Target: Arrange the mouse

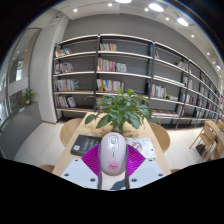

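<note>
A light grey computer mouse (113, 154) with a pink mark near its rear sits between my gripper's (113, 158) two fingers. The magenta pads (93, 159) press against both of its sides. The mouse is held up off the table, its nose pointing away from me toward a potted plant. The gripper is shut on the mouse. The fingertips are mostly hidden by the mouse body.
A round wooden table (70, 128) lies below and ahead, with a green potted plant (122, 106) at its middle and a dark notebook (84, 146) at the left. Wooden chairs (208, 138) stand at the right. Long bookshelves (120, 75) fill the back wall.
</note>
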